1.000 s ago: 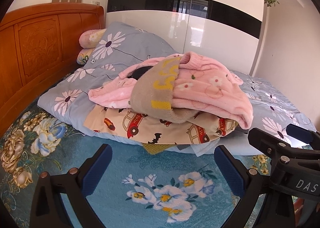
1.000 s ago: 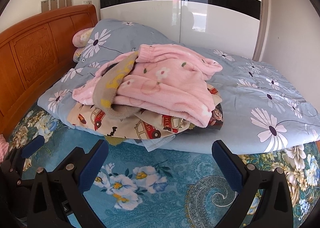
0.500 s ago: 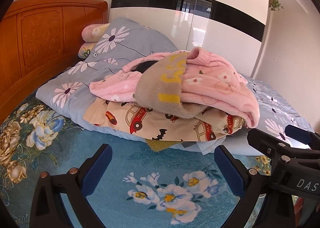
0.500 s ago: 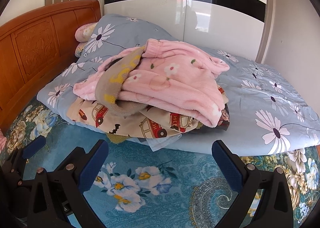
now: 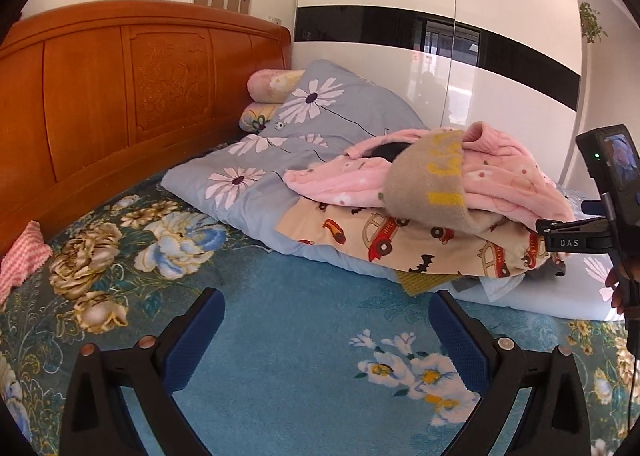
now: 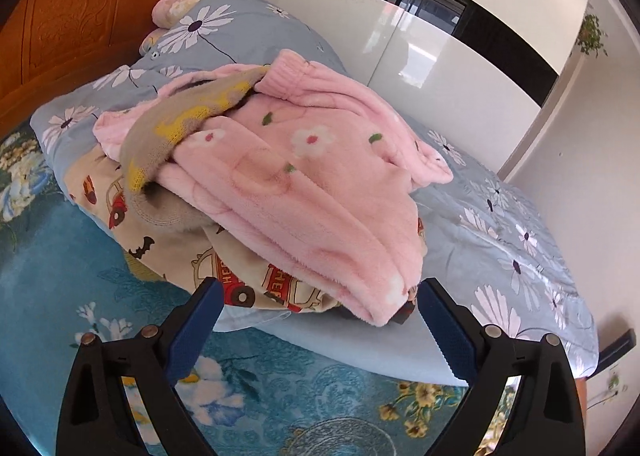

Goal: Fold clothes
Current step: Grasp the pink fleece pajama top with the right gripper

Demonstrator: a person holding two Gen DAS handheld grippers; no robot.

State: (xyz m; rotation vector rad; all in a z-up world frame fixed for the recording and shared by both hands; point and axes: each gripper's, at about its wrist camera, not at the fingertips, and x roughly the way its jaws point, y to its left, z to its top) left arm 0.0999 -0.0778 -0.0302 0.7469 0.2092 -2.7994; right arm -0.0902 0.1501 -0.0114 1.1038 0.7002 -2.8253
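A heap of clothes lies on the bed: a pink fleece garment with flowers [image 6: 304,184] on top, a grey-brown knit with yellow letters [image 6: 176,136] tucked under it, and a cream cloth with red cars [image 6: 240,280] beneath. The same heap shows in the left wrist view, with the pink garment [image 5: 508,180] and the car cloth [image 5: 400,240]. My right gripper [image 6: 318,316] is open and empty, its fingers close in front of the heap's near edge. My left gripper [image 5: 328,332] is open and empty over the blue floral bedspread [image 5: 300,336], short of the heap. The right gripper's body [image 5: 592,224] shows at the right edge.
A grey-blue daisy quilt [image 6: 520,240] lies folded under and behind the heap. A wooden headboard [image 5: 120,96] stands at the left, with pink pillows [image 5: 268,84] beside it. A pink checked cloth [image 5: 22,256] lies at the far left. A white wardrobe [image 5: 440,56] stands behind the bed.
My right gripper has moved forward and to the right, close up to the heap. My left gripper has swung left and back, so the heap sits further right in its view. Both stayed open.
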